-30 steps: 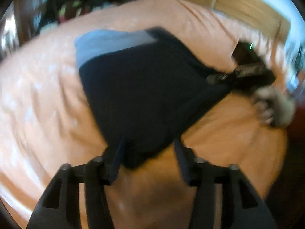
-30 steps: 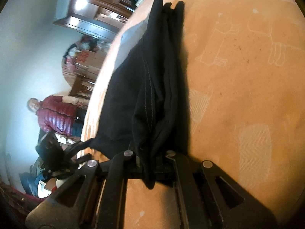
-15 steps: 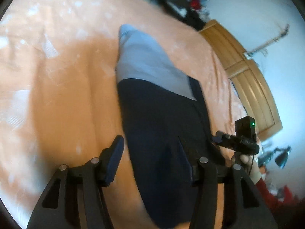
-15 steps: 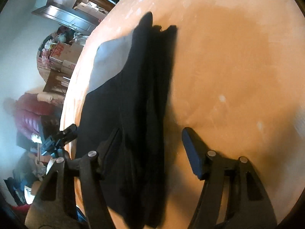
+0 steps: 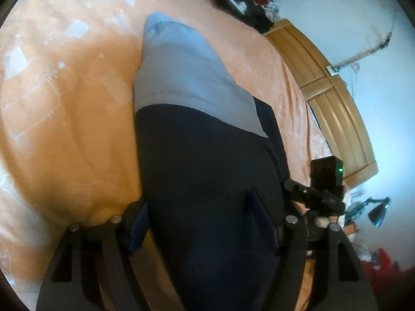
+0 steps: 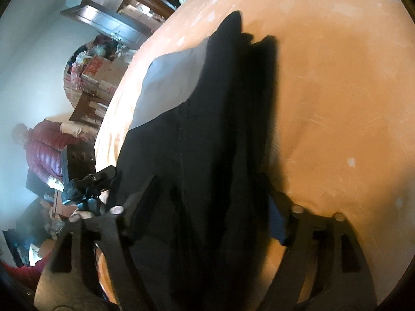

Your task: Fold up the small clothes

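**Dark garment folded on orange bedspread, both grippers spread wide over it**

Lying lengthwise on the orange bedspread (image 5: 64, 134): a folded dark navy garment (image 5: 207, 181) with a pale grey-blue panel (image 5: 181, 77) at its far end. Seen from the right wrist view as nearly black (image 6: 207, 155), grey panel at far left (image 6: 173, 80), a layered folded edge along its right side casting a shadow on the bedspread (image 6: 337, 77).

Left gripper (image 5: 205, 225) held low over the near end of the garment, fingers well apart, the cloth passing between them; blue pad on the left finger (image 5: 138, 228) at the garment's left edge, right finger (image 5: 262, 220) over the dark fabric. No grip on the cloth visible.

Right gripper (image 6: 215, 207) likewise spread wide across the near end, left finger (image 6: 145, 194) on the dark cloth, right finger with a blue pad (image 6: 276, 220) at the garment's right edge. Nothing clamped.

Faint white line drawings printed on the bedspread, no words legible. Wooden headboard (image 5: 332, 103) at far right in the left wrist view. Cardboard boxes (image 6: 101, 70) with red lettering at far left in the right wrist view, characters too blurred to read. Person in a red padded jacket (image 6: 44, 150) at the left edge of the bed.
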Demonstrator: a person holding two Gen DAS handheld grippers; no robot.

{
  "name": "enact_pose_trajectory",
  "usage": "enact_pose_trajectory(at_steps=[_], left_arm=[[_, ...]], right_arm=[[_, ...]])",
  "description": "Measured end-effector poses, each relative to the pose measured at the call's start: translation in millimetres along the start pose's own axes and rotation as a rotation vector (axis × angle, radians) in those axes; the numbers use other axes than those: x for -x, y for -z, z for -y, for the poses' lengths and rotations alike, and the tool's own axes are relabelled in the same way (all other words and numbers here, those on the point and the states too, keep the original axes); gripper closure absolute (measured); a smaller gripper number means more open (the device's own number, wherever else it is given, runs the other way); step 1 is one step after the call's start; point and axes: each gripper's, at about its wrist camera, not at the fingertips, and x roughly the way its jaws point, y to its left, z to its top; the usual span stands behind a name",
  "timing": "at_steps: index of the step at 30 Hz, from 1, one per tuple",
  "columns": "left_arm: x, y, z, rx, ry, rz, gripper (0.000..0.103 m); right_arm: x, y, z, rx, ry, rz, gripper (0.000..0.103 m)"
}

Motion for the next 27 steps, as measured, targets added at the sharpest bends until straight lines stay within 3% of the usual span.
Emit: enact_pose_trajectory(at_steps=[2,6,11,13,14,15,17,18,20,22,27], left_arm=[[-1.2,2.4,5.3,-0.016,-0.022,-0.003,0.020],[3.8,17.6,14.2,-0.090,-0.056,-0.024,0.020],[40.6,69.6,33.9,-0.225,-0.194,-0.070,0.023],[62.6,89.9,40.9,-0.240,-0.246,-0.034,0.023],[78.8,103.7,49.2,-0.252,-0.318,0.008,0.020],[94.1,118.4,59.7,-0.284,-0.456,0.067,0.013],[111.0,143.7,76.9,-0.374,-0.724,0.171,0.013],[117.1,155.7,79.3,-0.383,-0.798,0.201,0.009],[117.4,168.3,71.4,-0.336,-0.824,0.186,0.006],[101.4,177.4,56.8,-0.316,-0.847,0.096,0.007],[98.9,177.5,48.8,-0.272,-0.855,0.091,0.000]], right_arm=[[0.6,1.7,-2.3,0.011,0.001,-0.003,0.016],[21.2,27.3,-7.3,0.040,0.087,0.026,0.023],[74.6,93.2,-12.5,0.059,0.225,0.039,0.021],[95.7,124.8,-17.1,0.063,0.317,0.038,0.019],[102.9,143.2,-27.1,0.105,0.392,0.040,0.017],[105.3,156.6,-35.6,0.149,0.466,0.042,0.011],[101.2,184.7,-55.2,0.239,0.629,0.043,0.004],[95.8,195.0,-60.4,0.268,0.680,0.038,0.000],[82.4,209.4,-68.1,0.306,0.769,0.034,0.000],[76.6,214.8,-70.7,0.320,0.814,0.065,0.000],[71.4,217.4,-65.4,0.295,0.819,0.138,0.000]])
